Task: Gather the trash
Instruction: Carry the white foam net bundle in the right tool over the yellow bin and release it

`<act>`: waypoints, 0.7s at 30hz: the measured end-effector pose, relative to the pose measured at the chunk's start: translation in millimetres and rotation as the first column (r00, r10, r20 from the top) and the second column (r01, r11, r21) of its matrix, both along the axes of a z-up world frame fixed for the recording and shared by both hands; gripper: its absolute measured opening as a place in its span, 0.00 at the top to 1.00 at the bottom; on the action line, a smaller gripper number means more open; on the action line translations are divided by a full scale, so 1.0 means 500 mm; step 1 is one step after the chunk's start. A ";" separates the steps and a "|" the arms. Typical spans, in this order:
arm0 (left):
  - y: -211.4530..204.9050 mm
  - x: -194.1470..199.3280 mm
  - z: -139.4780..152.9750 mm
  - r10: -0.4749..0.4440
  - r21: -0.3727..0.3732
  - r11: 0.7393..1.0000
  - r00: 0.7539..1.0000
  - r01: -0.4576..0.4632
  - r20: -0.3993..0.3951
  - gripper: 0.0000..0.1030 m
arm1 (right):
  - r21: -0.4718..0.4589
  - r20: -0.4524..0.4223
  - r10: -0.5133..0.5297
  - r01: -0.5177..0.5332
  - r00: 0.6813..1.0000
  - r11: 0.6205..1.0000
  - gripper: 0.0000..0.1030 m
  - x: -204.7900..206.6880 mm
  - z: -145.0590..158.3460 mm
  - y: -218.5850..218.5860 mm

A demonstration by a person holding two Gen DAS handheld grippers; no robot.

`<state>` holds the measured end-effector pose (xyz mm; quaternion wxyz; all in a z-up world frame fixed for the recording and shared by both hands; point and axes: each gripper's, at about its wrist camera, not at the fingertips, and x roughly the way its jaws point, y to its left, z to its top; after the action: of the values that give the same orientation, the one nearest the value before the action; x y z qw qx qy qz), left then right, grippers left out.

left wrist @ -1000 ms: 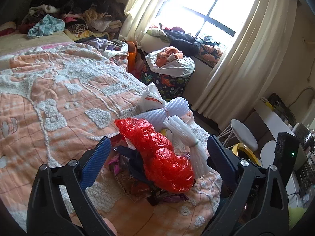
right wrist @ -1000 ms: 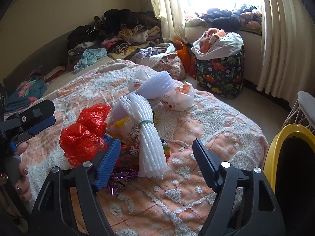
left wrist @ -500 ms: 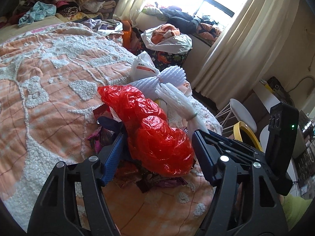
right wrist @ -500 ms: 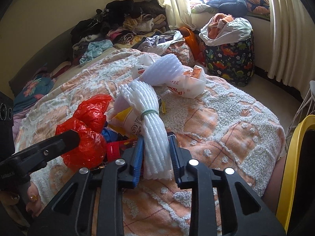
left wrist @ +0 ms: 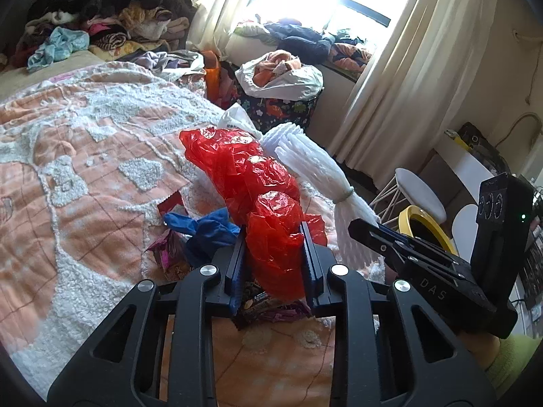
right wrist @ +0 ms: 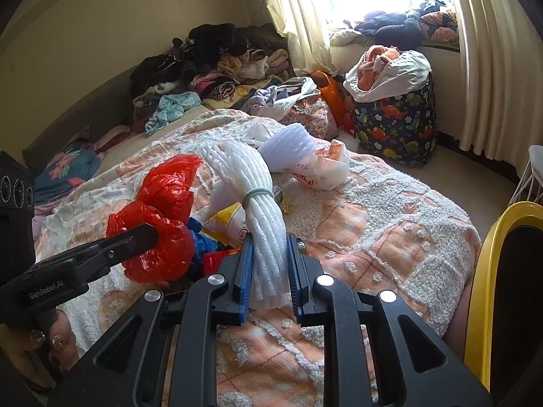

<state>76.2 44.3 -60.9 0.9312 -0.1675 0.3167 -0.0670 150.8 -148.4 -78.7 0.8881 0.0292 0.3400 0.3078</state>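
A crumpled red plastic bag [left wrist: 244,169] lies in a heap of trash on the peach and white bedspread [left wrist: 85,169]. My left gripper [left wrist: 273,237] is still closing, its blue pads pressing on the near end of that bag. Beside it lies a bundle of white foam netting [right wrist: 258,186] tied with a green band. My right gripper [right wrist: 269,240] is also still closing, its pads squeezing the bundle's near end. In the right wrist view the left gripper [right wrist: 149,234] reaches into the red bag [right wrist: 163,237] from the left. A hand holds its handle.
Blue plastic scraps [left wrist: 203,230], snack wrappers [left wrist: 169,254] and a white printed bag [right wrist: 322,169] lie around the held items. A yellow-rimmed bin [right wrist: 482,271] stands off the bed's right edge, near a white stool [left wrist: 417,193]. A dinosaur-print bag [right wrist: 397,118] of clothes sits under the window.
Both grippers stood open a second ago. The right closed on the foam bundle first. The left moved forward and closed on the red bag.
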 end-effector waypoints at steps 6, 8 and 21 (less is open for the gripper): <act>-0.026 -0.001 0.031 -0.032 0.013 0.999 0.999 0.032 0.039 0.80 | 0.032 0.005 -0.040 0.040 0.999 0.999 0.84 -0.012 0.014 -0.036; -0.039 0.001 0.037 -0.047 0.019 0.999 0.998 0.047 0.045 0.80 | 0.038 0.014 -0.052 0.051 0.999 0.998 0.84 -0.018 0.019 -0.049; -0.120 -0.002 0.061 -0.139 0.052 0.990 0.987 0.135 0.079 0.80 | 0.070 0.030 -0.152 0.150 0.988 0.986 0.84 -0.044 0.050 -0.139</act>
<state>75.2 -15.9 -30.2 0.9403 -0.1208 0.2902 -0.1302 128.8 -218.1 -53.6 0.9132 0.0793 0.3106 0.2515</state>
